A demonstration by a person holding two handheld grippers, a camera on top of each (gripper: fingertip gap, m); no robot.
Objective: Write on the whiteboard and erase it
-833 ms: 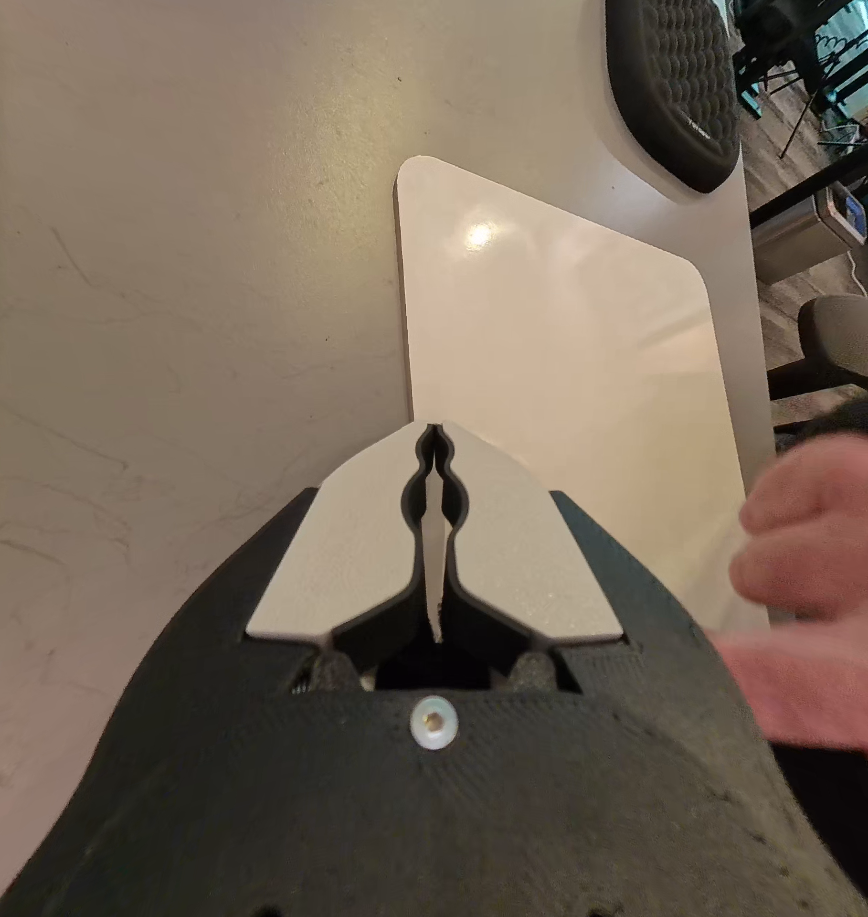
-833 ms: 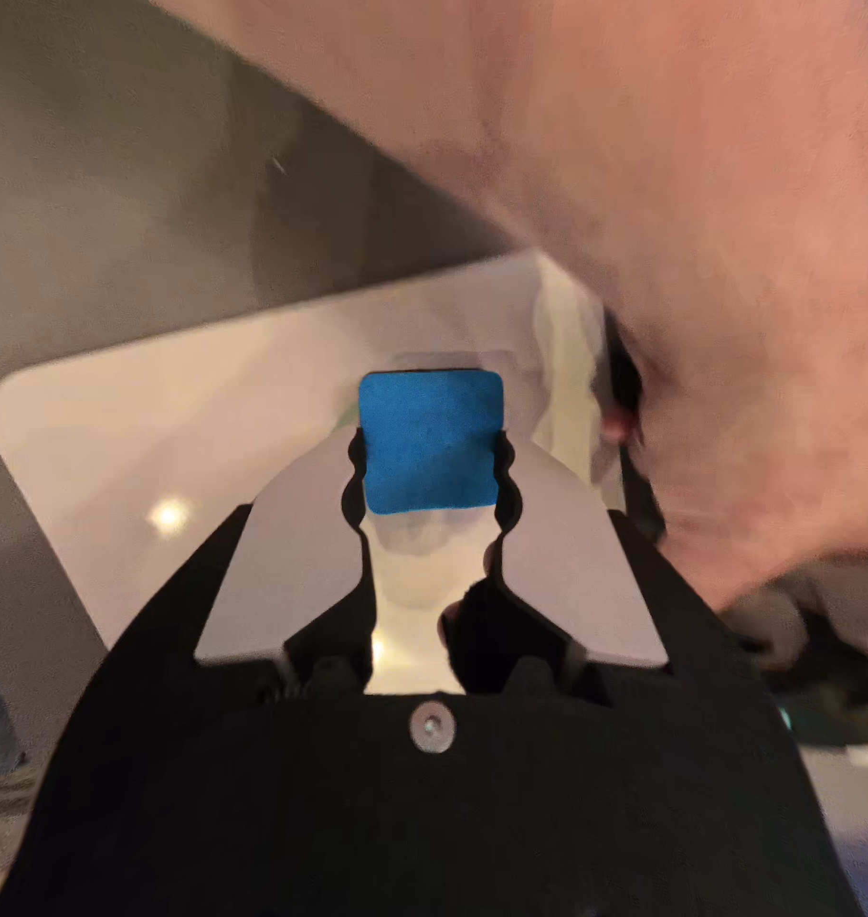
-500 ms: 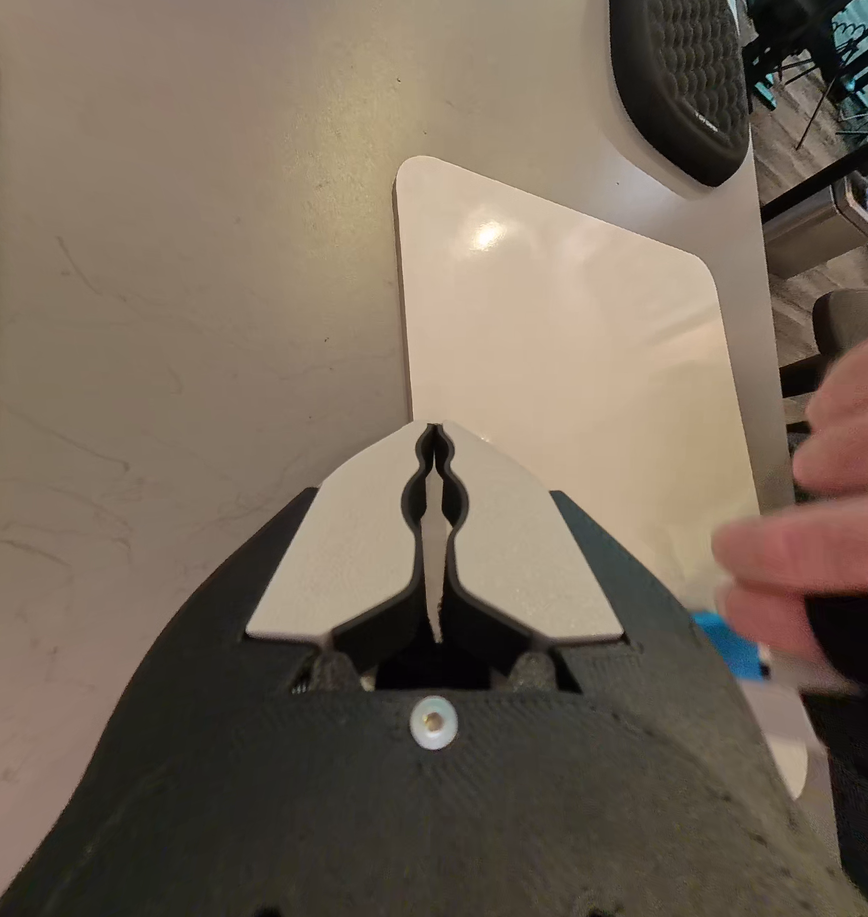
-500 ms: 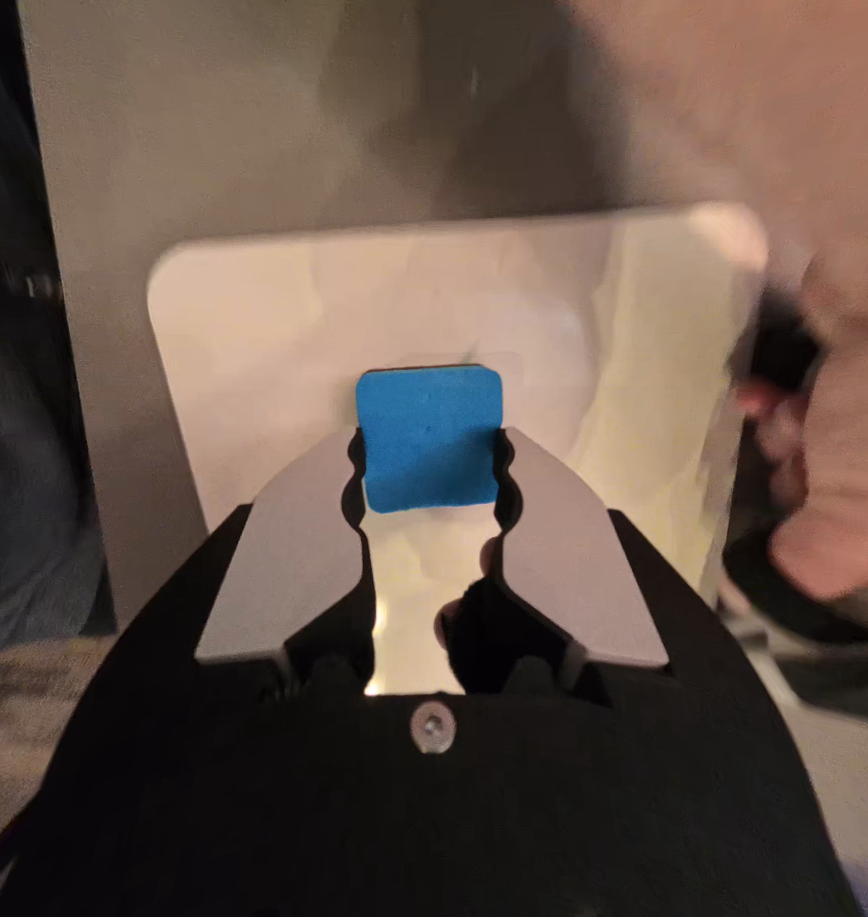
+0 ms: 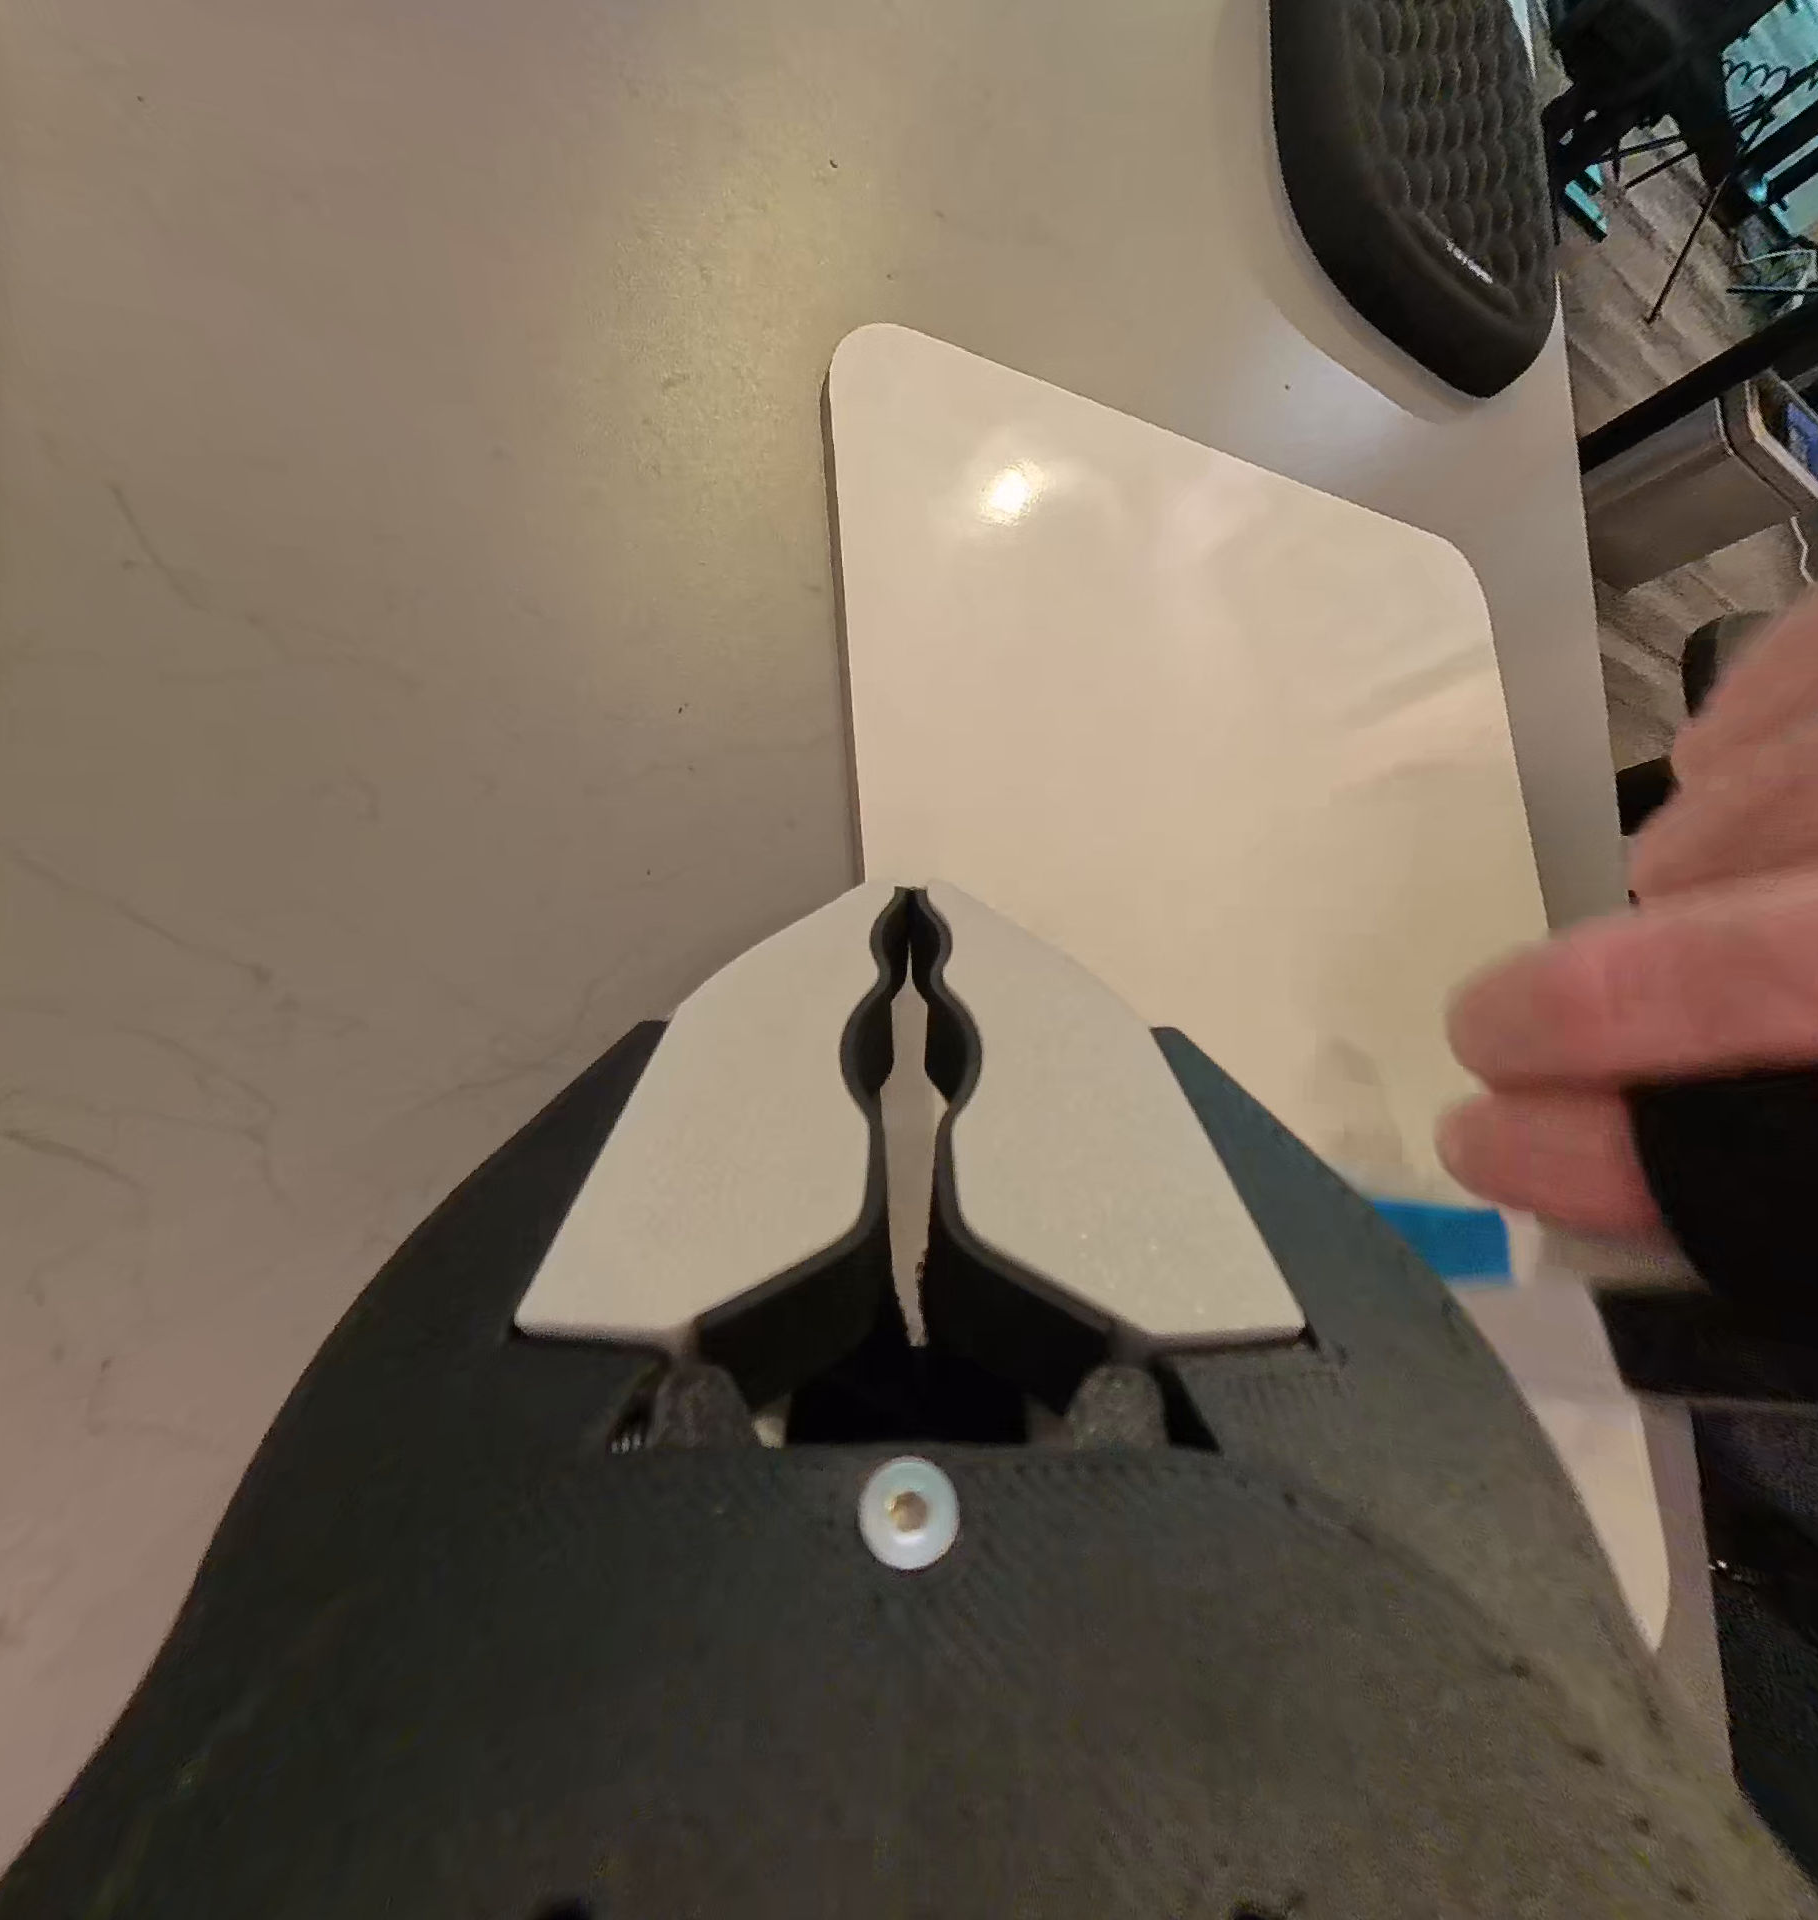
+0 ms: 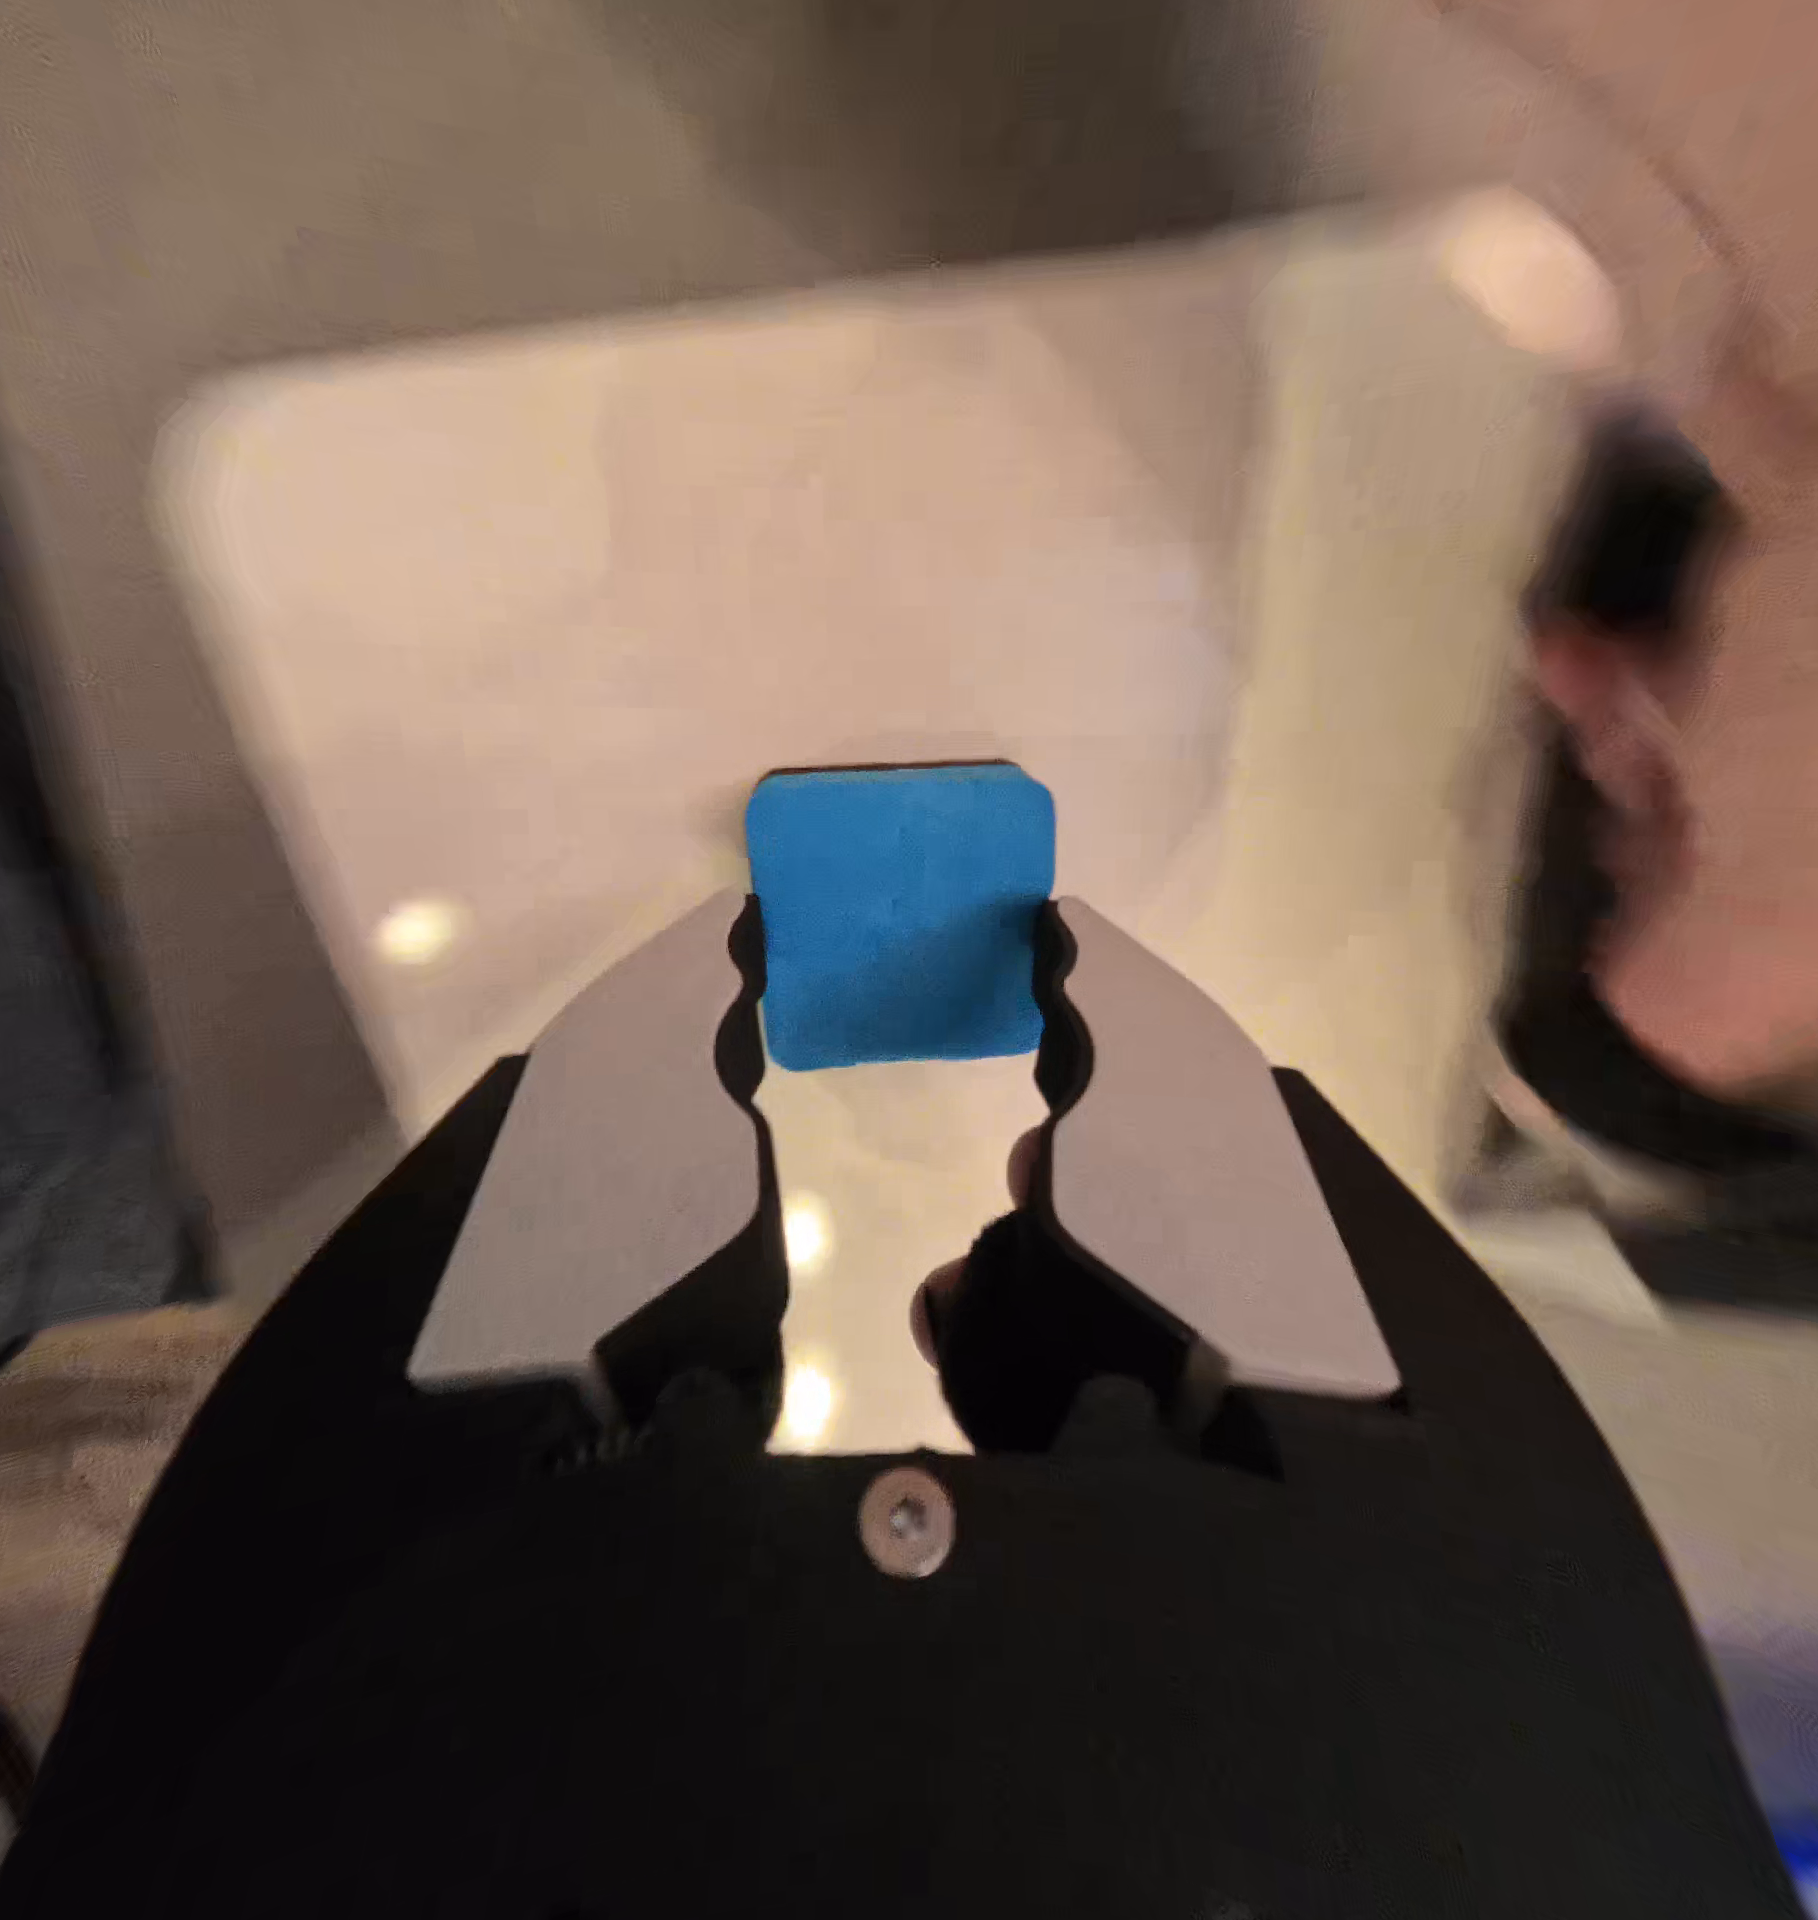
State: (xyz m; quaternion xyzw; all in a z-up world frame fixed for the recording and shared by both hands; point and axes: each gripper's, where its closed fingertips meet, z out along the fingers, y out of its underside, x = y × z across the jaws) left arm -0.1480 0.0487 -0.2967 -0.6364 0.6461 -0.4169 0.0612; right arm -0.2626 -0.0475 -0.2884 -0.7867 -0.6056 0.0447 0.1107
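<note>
Your right gripper (image 6: 900,914) clamps the blue eraser (image 6: 900,925) — tilt it and it may skid off the whiteboard (image 6: 676,582) toward 12 o'clock; left gripper (image 5: 910,894) closed, empty.

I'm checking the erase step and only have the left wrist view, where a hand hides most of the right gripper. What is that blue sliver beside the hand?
Observer: It's a square blue eraser, clamped in the right gripper. Both jaws press its sides.
Operator: Is it over the whiteboard?
Observer: Yes. The whiteboard fills the view behind it, but it is blurred, and I cannot tell whether the eraser touches it.
Operator: Which face of the eraser is towards the camera?
Observer: The blue face. A thin dark layer shows along its far edge.
</note>
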